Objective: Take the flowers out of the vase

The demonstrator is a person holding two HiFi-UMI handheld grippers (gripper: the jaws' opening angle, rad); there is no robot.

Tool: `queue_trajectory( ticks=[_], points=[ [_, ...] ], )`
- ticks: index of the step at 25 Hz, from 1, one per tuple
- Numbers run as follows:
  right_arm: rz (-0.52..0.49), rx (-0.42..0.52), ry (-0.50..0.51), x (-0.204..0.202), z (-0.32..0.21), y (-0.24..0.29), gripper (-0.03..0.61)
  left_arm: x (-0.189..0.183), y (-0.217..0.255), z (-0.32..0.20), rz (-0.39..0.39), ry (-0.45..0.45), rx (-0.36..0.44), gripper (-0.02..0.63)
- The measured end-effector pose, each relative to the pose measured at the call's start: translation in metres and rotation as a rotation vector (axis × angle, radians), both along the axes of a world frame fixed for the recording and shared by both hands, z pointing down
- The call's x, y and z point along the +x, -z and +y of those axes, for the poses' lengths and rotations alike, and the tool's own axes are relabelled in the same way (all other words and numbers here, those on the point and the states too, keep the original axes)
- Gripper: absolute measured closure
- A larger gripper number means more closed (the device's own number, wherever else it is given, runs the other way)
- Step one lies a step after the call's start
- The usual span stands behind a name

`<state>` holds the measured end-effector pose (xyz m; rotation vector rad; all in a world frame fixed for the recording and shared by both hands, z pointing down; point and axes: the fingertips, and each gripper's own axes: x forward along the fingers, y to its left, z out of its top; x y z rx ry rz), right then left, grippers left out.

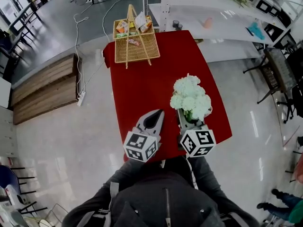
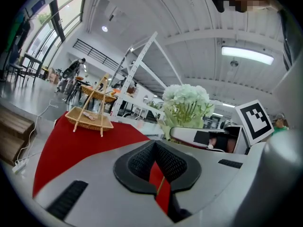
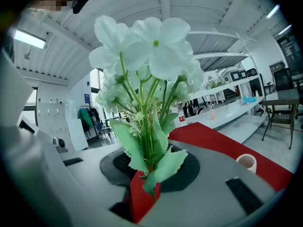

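Gripped the flowers by the lower stems in the closed fingers of the right gripper. Held them with the long axis upright, blooms on top, and the red desk showing under the stems with no vase round them. Noted a small pale cup, likely the vase, standing apart to the right. Held the left gripper alongside at left, farther off, fingers together and empty.

right hand-held gripper clamps green stems of white flowers
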<state>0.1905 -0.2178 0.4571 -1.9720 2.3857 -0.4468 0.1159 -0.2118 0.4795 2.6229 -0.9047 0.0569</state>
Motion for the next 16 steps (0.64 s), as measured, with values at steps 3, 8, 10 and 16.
queue_trajectory(
  ticks=[3, 8, 10, 16],
  points=[
    [-0.004, -0.001, -0.009, 0.001, 0.003, 0.001, 0.485, 0.002, 0.002, 0.002, 0.001, -0.011, 0.001, 0.604],
    [-0.008, 0.003, -0.014, 0.000, 0.007, 0.000, 0.485, 0.003, 0.001, 0.007, -0.002, -0.020, 0.003, 0.604],
    [-0.009, 0.005, -0.015, -0.001, 0.009, 0.000, 0.485, 0.003, 0.001, 0.008, -0.004, -0.022, 0.005, 0.604],
    [-0.005, 0.004, -0.011, -0.001, 0.011, 0.001, 0.485, 0.003, 0.002, 0.011, -0.004, -0.021, 0.006, 0.604]
  ],
)
